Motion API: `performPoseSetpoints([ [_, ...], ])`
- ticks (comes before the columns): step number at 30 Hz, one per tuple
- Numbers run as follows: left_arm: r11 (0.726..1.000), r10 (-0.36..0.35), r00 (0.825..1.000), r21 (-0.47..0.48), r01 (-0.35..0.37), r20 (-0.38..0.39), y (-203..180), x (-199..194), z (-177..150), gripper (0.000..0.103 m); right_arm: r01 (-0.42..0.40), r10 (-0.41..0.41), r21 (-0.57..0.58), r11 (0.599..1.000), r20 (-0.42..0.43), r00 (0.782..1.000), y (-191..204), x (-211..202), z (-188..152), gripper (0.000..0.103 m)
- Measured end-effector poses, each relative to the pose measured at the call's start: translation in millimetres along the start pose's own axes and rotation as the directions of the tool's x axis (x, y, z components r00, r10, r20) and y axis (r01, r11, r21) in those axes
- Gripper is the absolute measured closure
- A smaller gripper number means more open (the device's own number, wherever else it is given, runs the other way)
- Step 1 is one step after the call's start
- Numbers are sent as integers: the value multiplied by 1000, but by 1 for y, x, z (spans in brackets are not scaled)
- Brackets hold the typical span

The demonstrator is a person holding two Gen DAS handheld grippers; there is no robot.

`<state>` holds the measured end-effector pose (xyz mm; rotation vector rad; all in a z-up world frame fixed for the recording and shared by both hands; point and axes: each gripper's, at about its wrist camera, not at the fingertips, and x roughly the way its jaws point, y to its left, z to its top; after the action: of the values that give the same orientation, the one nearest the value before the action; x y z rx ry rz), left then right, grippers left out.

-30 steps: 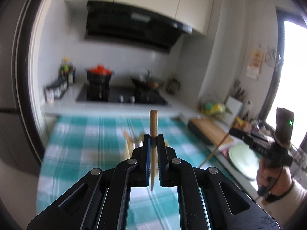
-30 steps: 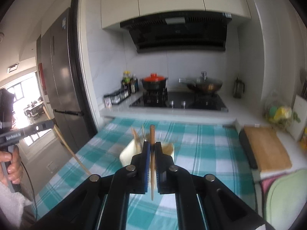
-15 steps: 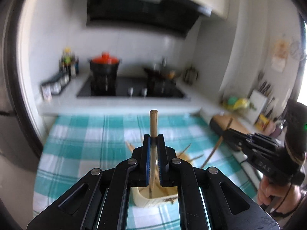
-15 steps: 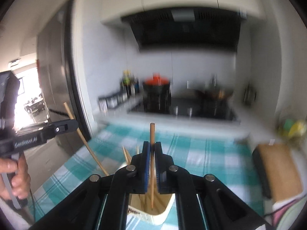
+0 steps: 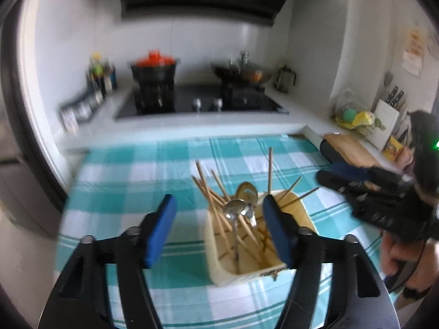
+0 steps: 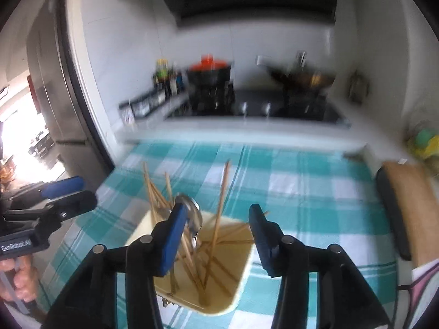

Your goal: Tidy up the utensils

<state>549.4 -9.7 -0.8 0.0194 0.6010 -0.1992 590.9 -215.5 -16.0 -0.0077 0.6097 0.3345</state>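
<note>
Left gripper (image 5: 218,216), lower centre of its view: blue-padded jaws opening, nothing clamped. Right gripper (image 6: 216,229) likewise opening, empty, above cream rectangular holder (image 6: 241,279) of wooden chopsticks (image 6: 221,205) and metal spoons (image 5: 233,209) on teal checked tablecloth (image 6: 301,192).

Each gripper is a black plastic assembly with two angular fingers, triangular cut-outs in the arms and round silver pivot screws along the linkage. The left gripper (image 5: 218,226), at the bottom of the left wrist view, carries blue rectangular pads (image 5: 160,229) on its inner finger faces; the right gripper (image 6: 215,242) has matching blue pads (image 6: 172,242). At the left edge of the right wrist view, the left unit's side bears white "GenRobot.AI" lettering. At the right edge of the left wrist view, the right unit shows a green indicator light, and a black cable hangs below its handle.
</note>
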Motion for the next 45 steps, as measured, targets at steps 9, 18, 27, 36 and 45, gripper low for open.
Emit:
performPoseSetpoints([
  [9,955,252,942,99,-279,219,-56,-123,-64,0,25,-12,-67,997,194,981,32,-135,-50,19],
  [18,964,250,956,53,-261,155,-88,-170,-125,0,54,-59,33,998,166,984,51,-210,-132,3],
  [27,972,231,964,10,-234,134,-90,-196,-148,0,128,-132,38,991,155,979,76,-238,-157,0],
  [36,968,251,962,-26,-250,104,-81,-205,-154,0,174,-175,19,984,157,972,102,-249,-153,0],
  [45,966,257,960,-27,-256,111,-79,-214,-156,0,155,-152,-3,988,162,975,116,-256,-152,0],
])
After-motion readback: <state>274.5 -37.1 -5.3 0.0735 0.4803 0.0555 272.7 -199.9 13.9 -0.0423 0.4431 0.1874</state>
